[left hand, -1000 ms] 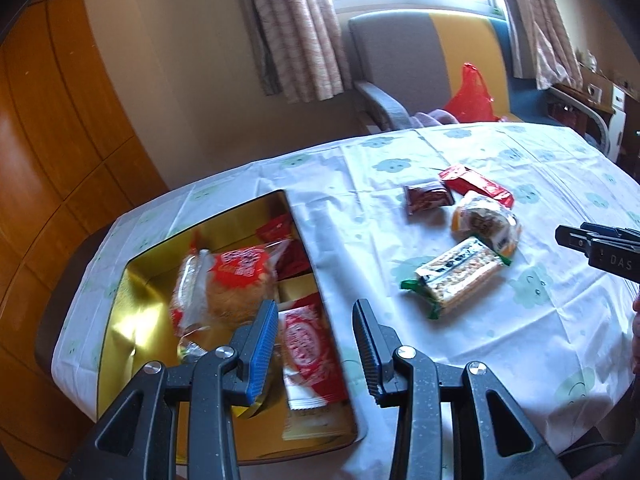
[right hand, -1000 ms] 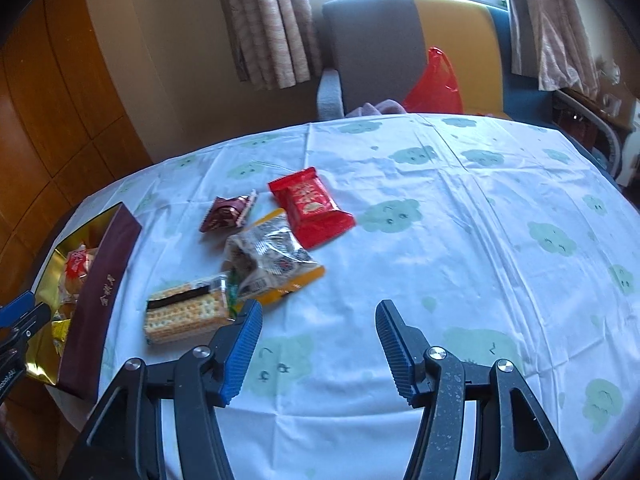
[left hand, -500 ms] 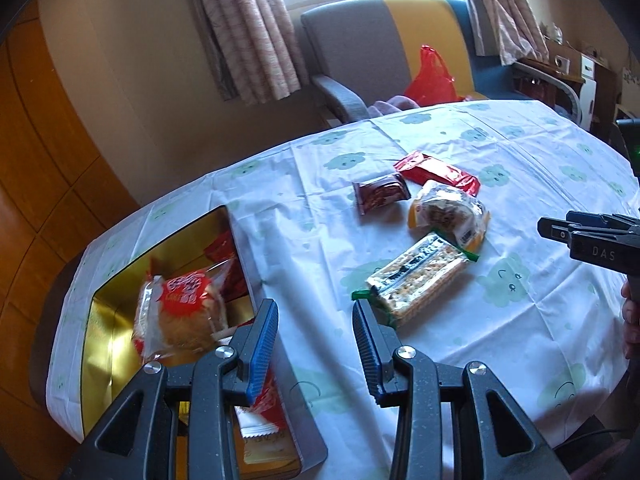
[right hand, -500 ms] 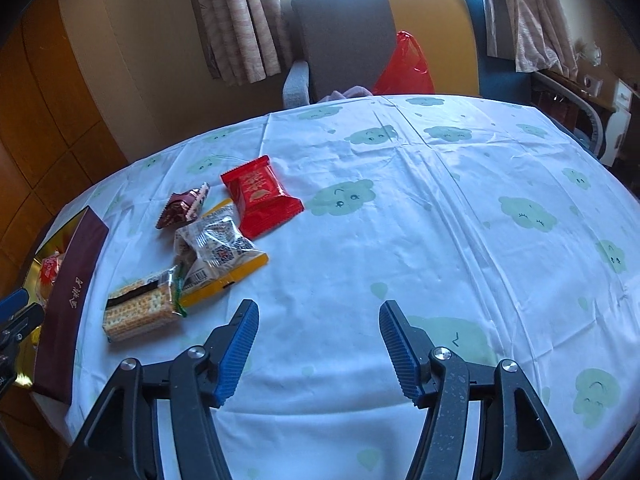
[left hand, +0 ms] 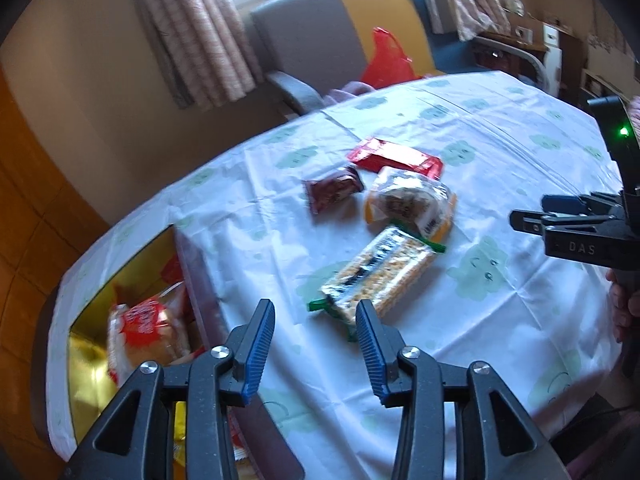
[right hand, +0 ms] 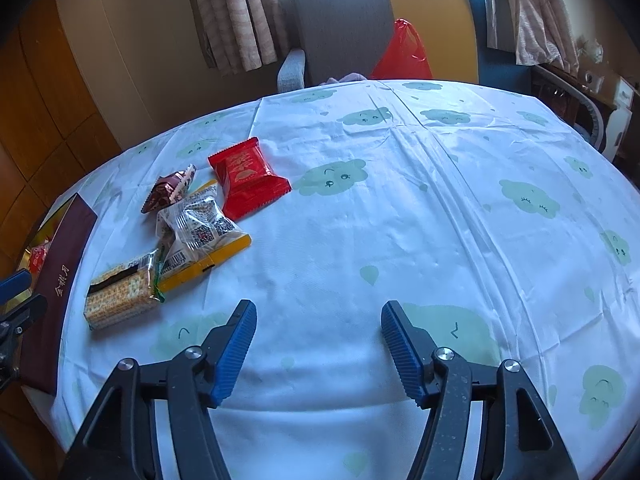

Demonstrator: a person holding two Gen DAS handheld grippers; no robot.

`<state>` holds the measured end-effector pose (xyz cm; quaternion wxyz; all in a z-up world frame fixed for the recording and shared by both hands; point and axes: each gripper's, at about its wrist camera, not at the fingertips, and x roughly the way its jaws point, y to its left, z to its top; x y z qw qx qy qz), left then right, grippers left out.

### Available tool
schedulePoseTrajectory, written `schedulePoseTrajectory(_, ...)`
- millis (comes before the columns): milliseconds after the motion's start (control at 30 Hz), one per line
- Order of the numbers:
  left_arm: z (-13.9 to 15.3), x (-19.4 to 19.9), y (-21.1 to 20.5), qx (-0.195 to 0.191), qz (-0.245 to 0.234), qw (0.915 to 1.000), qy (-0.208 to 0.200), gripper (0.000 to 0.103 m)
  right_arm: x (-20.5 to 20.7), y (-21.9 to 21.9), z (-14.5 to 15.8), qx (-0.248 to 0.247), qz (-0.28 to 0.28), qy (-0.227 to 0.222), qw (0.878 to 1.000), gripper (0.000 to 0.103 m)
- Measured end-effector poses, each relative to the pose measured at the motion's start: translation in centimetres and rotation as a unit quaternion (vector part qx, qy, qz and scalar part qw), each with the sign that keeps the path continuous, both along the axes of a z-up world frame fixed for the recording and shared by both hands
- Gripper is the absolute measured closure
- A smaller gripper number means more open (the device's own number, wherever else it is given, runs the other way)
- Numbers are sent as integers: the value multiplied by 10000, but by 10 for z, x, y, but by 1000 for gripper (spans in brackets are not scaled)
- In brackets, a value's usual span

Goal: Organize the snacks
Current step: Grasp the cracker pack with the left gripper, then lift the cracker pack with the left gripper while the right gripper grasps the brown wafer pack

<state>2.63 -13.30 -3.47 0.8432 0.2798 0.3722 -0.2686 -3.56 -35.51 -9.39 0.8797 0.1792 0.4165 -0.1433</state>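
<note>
Jaws of my left gripper (left hand: pixel 315 340) have just been opening, empty, cracker pack (left hand: pixel 380 274) just beyond, its long axis slanting away to the right; right gripper (right hand: pixel 318 344), open and empty, is farther off.

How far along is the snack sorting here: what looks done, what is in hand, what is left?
Done: a few snacks already lie in the gold box.

In hand: nothing. The left gripper has just been opening, empty, near the cracker pack; the right gripper has been opening, empty, over bare tablecloth.

Left: cracker pack, clear bag, red packet, brown packet.
</note>
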Motion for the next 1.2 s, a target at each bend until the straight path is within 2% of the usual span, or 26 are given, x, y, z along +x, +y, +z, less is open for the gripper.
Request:
schedulePoseTrajectory(67,-4,5,-5,25,-174,9997,183,49,1,1,-1,-58,47,-6,10000,34)
schedulePoseTrajectory(133,-7,8,-10,103,-352,9990,256,44,2,4,-1,-119,138,0,9998,30)
schedulePoseTrajectory(300,-18,20,-28,353,-814,9953,391,40,3,8,-3,-194,241,-28,9995,25)
schedulePoseTrajectory(400,-28,24,-42,568,-1203,9897,534,33,3,9,-4,-206,308,-49,9993,22)
schedulePoseTrajectory(467,-35,26,-50,717,-1406,9858,582,23,3,10,-5,-209,341,-64,9992,20)
schedulePoseTrajectory(533,-42,31,-58,857,-1548,9817,699,21,3,10,-5,-212,376,-78,9990,18)
schedulePoseTrajectory(633,-52,40,-67,952,-1567,9797,814,21,3,12,-6,-241,436,-92,9987,15)
schedulePoseTrajectory(733,-56,53,-66,664,-1391,9812,1159,23,4,15,-8,-313,485,-92,9983,14)
schedulePoseTrajectory(767,-57,57,-64,482,-1297,9806,1389,34,4,15,-8,-341,500,-97,9981,13)
schedulePoseTrajectory(800,-58,60,-61,305,-1214,9794,1586,38,4,16,-8,-369,515,-102,9979,13)
schedulePoseTrajectory(833,-58,61,-57,154,-1090,9798,1669,47,3,17,-9,-395,532,-105,9977,12)
schedulePoseTrajectory(867,-58,59,-54,123,-1015,9815,1616,55,3,17,-9,-418,546,-108,9976,11)
schedulePoseTrajectory(933,-56,50,-48,64,-786,9868,1418,56,3,19,-10,-475,572,-100,9972,11)
schedulePoseTrajectory(1200,-55,-2,-11,-272,-132,9941,1043,56,6,23,-10,-648,686,27,9955,11)
